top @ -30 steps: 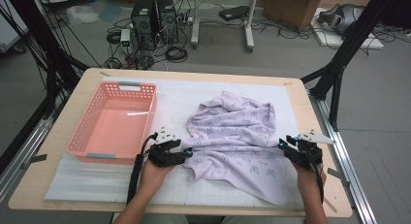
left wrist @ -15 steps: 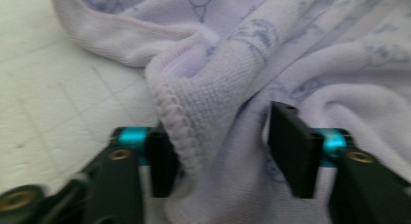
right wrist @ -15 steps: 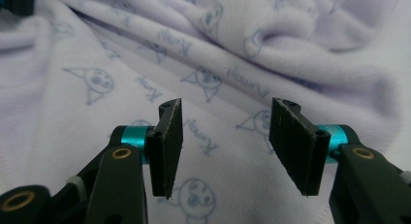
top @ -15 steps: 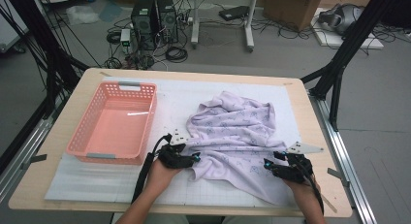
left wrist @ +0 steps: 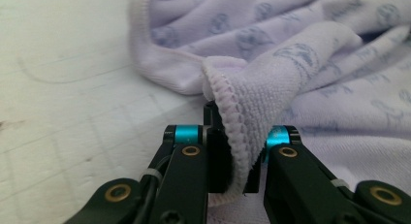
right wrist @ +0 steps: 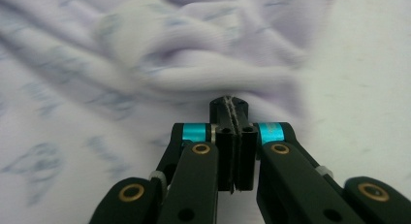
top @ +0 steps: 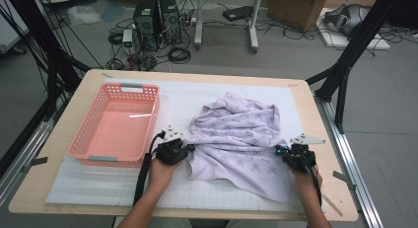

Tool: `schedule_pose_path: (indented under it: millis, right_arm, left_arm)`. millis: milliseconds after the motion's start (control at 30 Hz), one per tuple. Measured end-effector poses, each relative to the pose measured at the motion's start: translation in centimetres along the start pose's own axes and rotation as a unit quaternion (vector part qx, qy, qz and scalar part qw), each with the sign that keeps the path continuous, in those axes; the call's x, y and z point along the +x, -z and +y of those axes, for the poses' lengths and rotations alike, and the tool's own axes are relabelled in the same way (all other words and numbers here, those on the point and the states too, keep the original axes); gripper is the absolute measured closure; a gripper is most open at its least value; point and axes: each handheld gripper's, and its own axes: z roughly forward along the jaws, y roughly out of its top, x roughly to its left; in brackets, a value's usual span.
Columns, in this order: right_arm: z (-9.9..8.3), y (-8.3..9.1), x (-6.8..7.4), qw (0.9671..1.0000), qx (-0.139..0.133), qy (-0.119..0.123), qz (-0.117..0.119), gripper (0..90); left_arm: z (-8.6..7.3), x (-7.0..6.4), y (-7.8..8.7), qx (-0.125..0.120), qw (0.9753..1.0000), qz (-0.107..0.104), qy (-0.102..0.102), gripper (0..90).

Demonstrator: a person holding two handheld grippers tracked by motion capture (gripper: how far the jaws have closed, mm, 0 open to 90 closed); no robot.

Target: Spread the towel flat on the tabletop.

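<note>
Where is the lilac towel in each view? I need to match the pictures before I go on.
High view: lilac towel crumpled at table centre-right, right of the pink basket.
Left gripper view: its stitched hem hangs between the jaws, cloth filling the upper right.
Right gripper view: its edge is pinched between the jaws, cloth behind.
Shared landmark: the white gridded mat.

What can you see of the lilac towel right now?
The lilac towel looks like soft terry with a faint blue-grey printed motif and a stitched hem. It lies rumpled on the white mat, right of the pink basket. The left gripper pinches its hemmed left edge; the right gripper is shut on its right edge.
</note>
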Motion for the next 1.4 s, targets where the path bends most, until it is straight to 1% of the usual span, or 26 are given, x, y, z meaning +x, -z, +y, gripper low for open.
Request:
schedule_pose_path:
  millis: [67,100,133,167,200,233,300,367,433,533,600,633,667,700,733,767,800,833,900,1000,1100,1167,1200,1233,1300,1400]
  right_arm:
    - [0.1,-0.2,-0.8,0.9997,-0.014,-0.022,0.001,89.6]
    - [0.1,-0.2,-1.1,0.9991,-0.021,-0.036,0.009,89.2]
    - [0.2,-0.2,-1.1,0.9989,-0.024,-0.038,0.012,85.9]
    - [0.2,0.0,-1.0,0.9988,-0.027,-0.036,0.017,76.0]
    - [0.2,0.2,-0.8,0.9988,-0.028,-0.034,0.022,71.8]
    - [0.3,0.5,-0.7,0.999,-0.028,-0.026,0.023,68.8]
    - [0.3,1.1,-0.3,0.9992,-0.028,-0.011,0.025,62.1]
    - [0.1,1.6,-0.1,0.9993,-0.025,-0.004,0.028,56.7]
    - [-0.1,2.1,0.1,0.9993,-0.018,0.0,0.034,52.2]
    - [-0.6,2.1,0.6,0.9991,0.001,0.015,0.039,47.8]
    - [-0.9,1.5,0.9,0.9989,0.021,0.018,0.037,53.0]
    - [-1.0,1.0,1.1,0.9985,0.029,0.027,0.037,57.7]
    - [-1.0,0.7,1.3,0.9982,0.034,0.036,0.032,60.5]
    - [-0.9,0.5,1.4,0.9985,0.03,0.036,0.028,68.9]
    - [-0.7,0.3,1.4,0.9984,0.031,0.037,0.028,81.8]
    - [-0.4,0.2,1.4,0.998,0.034,0.045,0.028,87.2]
    - [-0.2,-0.1,1.4,0.9979,0.036,0.048,0.024,88.0]
    - [0.0,-0.3,1.3,0.9981,0.035,0.047,0.022,88.2]
    - [0.3,-0.6,1.1,0.9984,0.03,0.047,0.001,88.3]
    - [0.8,-1.3,0.2,0.9989,0.016,0.038,-0.023,88.3]
    - [1.2,-2.1,-0.3,0.9986,0.007,0.035,-0.039,88.3]
    - [1.3,-2.5,-0.3,0.9986,0.009,0.029,-0.044,87.9]
    - [1.2,-2.5,-0.4,0.9987,0.008,0.025,-0.044,86.1]
    - [1.2,-2.3,-0.4,0.9989,0.006,0.017,-0.042,81.8]
    - [1.0,-1.5,-0.4,0.9991,0.0,0.01,-0.041,72.1]
    - [0.5,0.6,-0.4,0.9993,-0.022,0.003,-0.03,67.6]
  left_arm:
    - [0.0,0.2,-0.1,-0.002,0.9999,-0.001,0.01,84.8]
    - [0.0,0.2,0.0,-0.004,1.0,-0.002,0.009,84.4]
    - [0.0,0.1,0.0,-0.005,1.0,-0.006,0.004,82.7]
    - [0.0,0.0,0.0,-0.004,0.9999,-0.008,0.004,75.7]
    - [0.0,0.1,0.1,-0.001,0.9998,-0.015,0.011,65.2]
    - [0.0,0.1,0.2,0.003,0.9996,-0.025,0.015,58.1]
    - [-0.1,0.0,0.5,0.012,0.9992,-0.036,0.011,47.3]
    - [-0.2,-0.3,1.0,0.02,0.9989,-0.043,-0.005,44.7]
    - [-0.4,-0.3,1.4,0.025,0.9984,-0.049,-0.012,43.5]
    - [-0.6,-0.1,1.3,0.04,0.9977,-0.055,-0.003,42.6]
    - [-0.7,-0.3,1.0,0.049,0.9971,-0.058,-0.008,43.5]
    - [-0.8,-0.5,0.9,0.048,0.9972,-0.051,-0.022,47.4]
    - [-0.8,-0.7,0.9,0.05,0.9973,-0.033,-0.043,56.7]
    - [-0.8,-0.8,0.9,0.051,0.9969,-0.022,-0.055,71.7]
    - [-0.7,-0.6,0.9,0.05,0.9973,-0.02,-0.049,80.2]
    - [-0.6,-0.4,0.8,0.047,0.9977,-0.014,-0.046,83.1]
    - [-0.5,-0.3,0.8,0.044,0.998,-0.004,-0.045,83.8]
    - [-0.4,-0.2,0.6,0.038,0.9985,0.004,-0.039,83.8]
    - [-0.2,0.1,0.4,0.025,0.9992,0.013,-0.027,83.9]
    - [-0.1,0.5,0.2,0.018,0.9997,0.019,-0.001,83.8]
    - [-0.1,0.4,0.2,0.017,0.9997,0.018,-0.005,81.9]
    - [-0.1,0.4,0.3,0.02,0.9997,0.017,0.001,73.5]
    - [-0.2,0.5,0.5,0.025,0.9994,0.011,0.021,65.2]
    - [-0.2,0.5,0.7,0.024,0.9993,0.006,0.027,55.9]
    - [-0.5,0.4,1.5,0.019,0.9992,-0.005,0.034,50.6]
    - [-1.2,-0.1,2.9,0.017,0.999,-0.018,0.036,45.6]
